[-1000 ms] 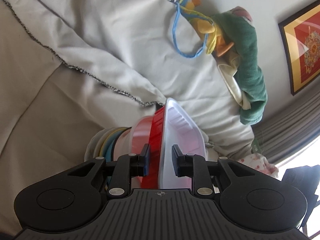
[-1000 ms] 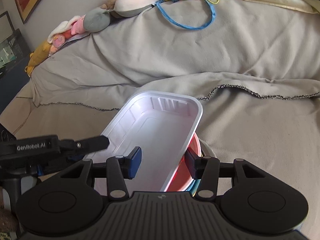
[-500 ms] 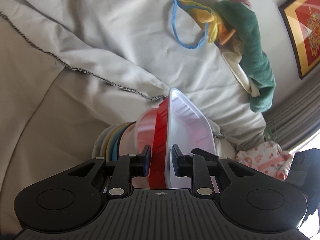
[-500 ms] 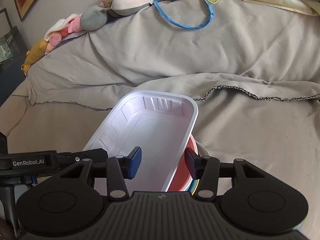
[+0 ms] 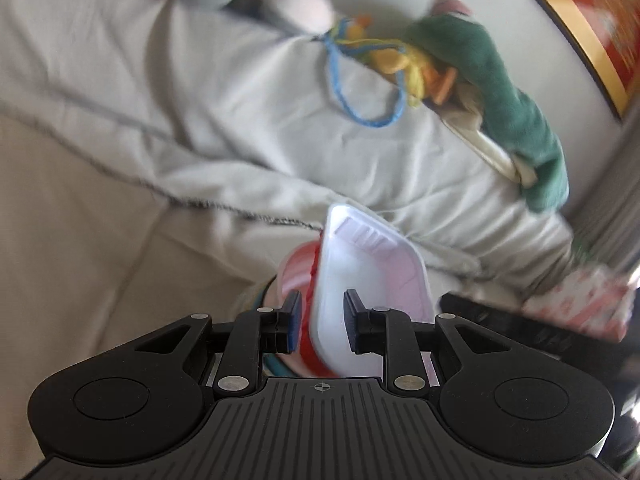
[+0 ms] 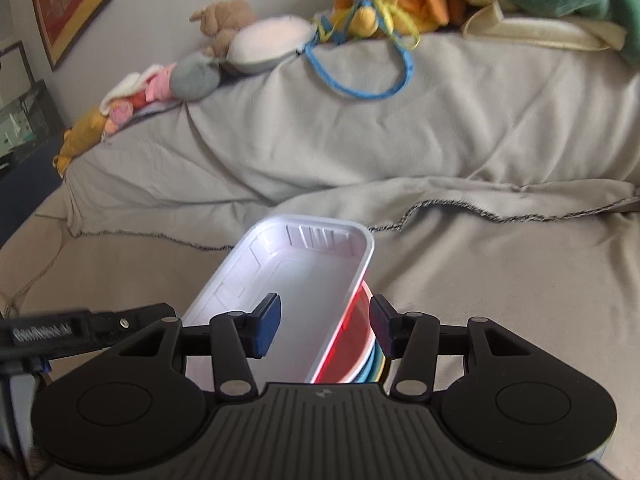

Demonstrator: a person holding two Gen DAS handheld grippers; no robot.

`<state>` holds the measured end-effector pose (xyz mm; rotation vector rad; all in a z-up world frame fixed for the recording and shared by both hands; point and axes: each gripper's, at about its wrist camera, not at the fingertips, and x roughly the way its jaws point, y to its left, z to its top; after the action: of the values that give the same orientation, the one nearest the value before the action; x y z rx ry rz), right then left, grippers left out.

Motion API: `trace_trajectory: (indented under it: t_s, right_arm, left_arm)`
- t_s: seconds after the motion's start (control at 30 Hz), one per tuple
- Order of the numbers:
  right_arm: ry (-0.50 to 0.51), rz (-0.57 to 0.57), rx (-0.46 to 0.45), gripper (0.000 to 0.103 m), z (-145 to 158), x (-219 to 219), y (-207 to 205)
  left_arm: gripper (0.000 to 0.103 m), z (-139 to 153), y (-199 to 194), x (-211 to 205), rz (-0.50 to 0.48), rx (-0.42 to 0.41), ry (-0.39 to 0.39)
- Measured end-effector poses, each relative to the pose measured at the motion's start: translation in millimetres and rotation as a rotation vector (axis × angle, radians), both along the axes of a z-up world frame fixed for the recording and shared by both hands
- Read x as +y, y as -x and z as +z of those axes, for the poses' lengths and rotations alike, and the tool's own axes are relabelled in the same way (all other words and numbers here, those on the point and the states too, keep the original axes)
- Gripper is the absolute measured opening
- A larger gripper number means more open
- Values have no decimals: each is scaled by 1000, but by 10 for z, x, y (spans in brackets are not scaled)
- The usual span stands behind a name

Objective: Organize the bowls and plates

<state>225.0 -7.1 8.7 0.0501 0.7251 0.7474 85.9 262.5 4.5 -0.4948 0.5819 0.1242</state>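
Left gripper (image 5: pixel 319 326) fingers clamped on the near edge of a stack — white rectangular tray (image 5: pixel 372 280) over a red bowl (image 5: pixel 306 280). Right gripper (image 6: pixel 325 324) fingers straddle the stack's other side; whether the pads press, I cannot tell. Against a second ago: the left-wrist view has swung and blurred, and the stack is off the grey sofa throw (image 6: pixel 460 160), carried between both hands — likely heading to its resting place.

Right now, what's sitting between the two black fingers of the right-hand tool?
In the right wrist view, the right gripper straddles the white tray's long edge and the red bowl's rim beneath it, with more coloured dishes stacked below.
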Motion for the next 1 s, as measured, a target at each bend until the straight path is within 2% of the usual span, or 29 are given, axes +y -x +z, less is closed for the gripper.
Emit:
trace_trajectory:
  t_s: [0.03,0.1,0.17,0.27,0.37,0.47,0.67,1.0]
  right_arm:
    - [-4,2,-6,52,27,-58,76]
    - [-11,-8,-14,68,52,-192,263]
    - [-17,-24,-10,74,19,-334,460]
    - [13,-19,32,74,-138,-488,777]
    - [55,-13,65,74,-289,-607,1046]
    - [99,-23,60,74,-376,-711,1234]
    - [120,-3,100,75,-502,-748,1341]
    - [123,-9,108,75,-504,-729,1325]
  left_arm:
    - [25,-5,65,-91,-8,2,-28]
    - [19,-47,213,-296,-26,32,-62]
    - [17,-106,394,-513,-43,55,-105]
    - [17,-191,657,-842,-55,103,-178]
    - [17,-241,858,-1006,-46,138,-148]
    - [17,-241,990,-1135,-17,149,-181]
    - [17,-207,968,-1330,-28,169,-279]
    - [17,-210,954,-1340,-40,193,-261]
